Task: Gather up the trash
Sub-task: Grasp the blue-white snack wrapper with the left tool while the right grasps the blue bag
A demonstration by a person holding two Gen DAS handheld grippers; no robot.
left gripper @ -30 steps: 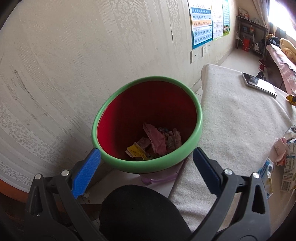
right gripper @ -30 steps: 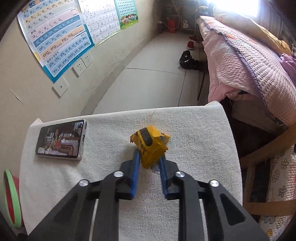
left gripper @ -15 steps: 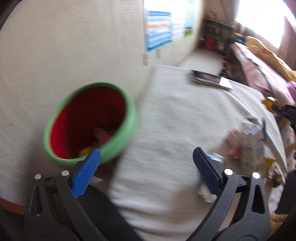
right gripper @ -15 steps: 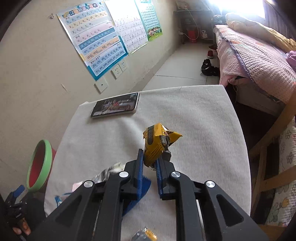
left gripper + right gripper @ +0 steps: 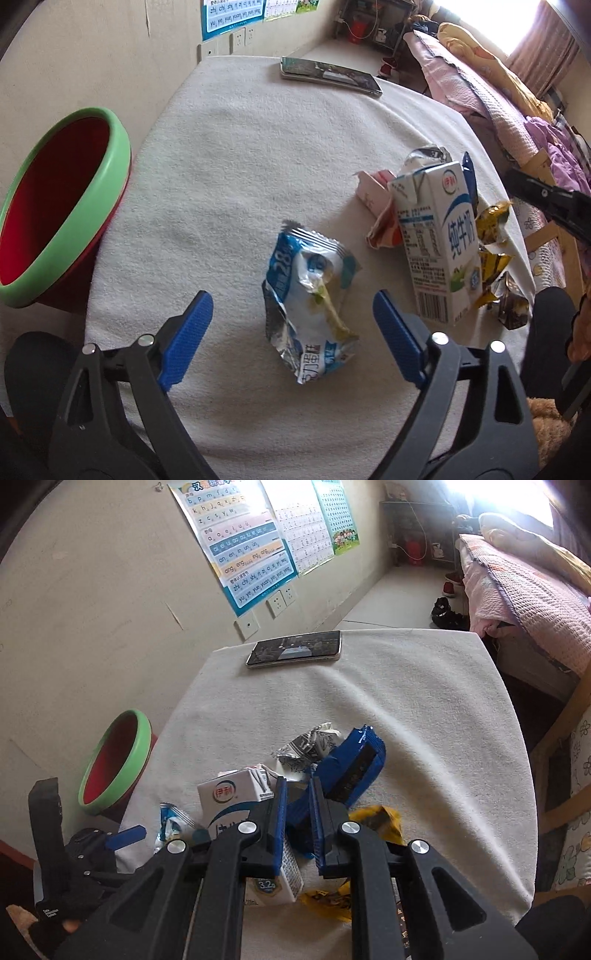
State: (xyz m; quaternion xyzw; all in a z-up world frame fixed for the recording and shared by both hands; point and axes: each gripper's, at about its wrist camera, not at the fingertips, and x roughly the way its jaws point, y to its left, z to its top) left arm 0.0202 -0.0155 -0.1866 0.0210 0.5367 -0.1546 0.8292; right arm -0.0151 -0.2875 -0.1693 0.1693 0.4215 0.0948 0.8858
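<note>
Trash on a white cloth, bin at the left edge

Far left, the bin (image 5: 62,206) stands beside the cloth (image 5: 229,177). The left gripper (image 5: 291,325) hangs over a blue-white wrapper (image 5: 314,299) lying between its jaws, which are closing, pads clear of it. Right of the wrapper stands a milk carton (image 5: 439,243), with pink packaging (image 5: 376,192) behind it and yellow wrappers (image 5: 491,240) beside it. The right gripper (image 5: 297,812) is fully closed; whether it grips anything I cannot tell. A phone (image 5: 328,74) lies at the far edge
</note>
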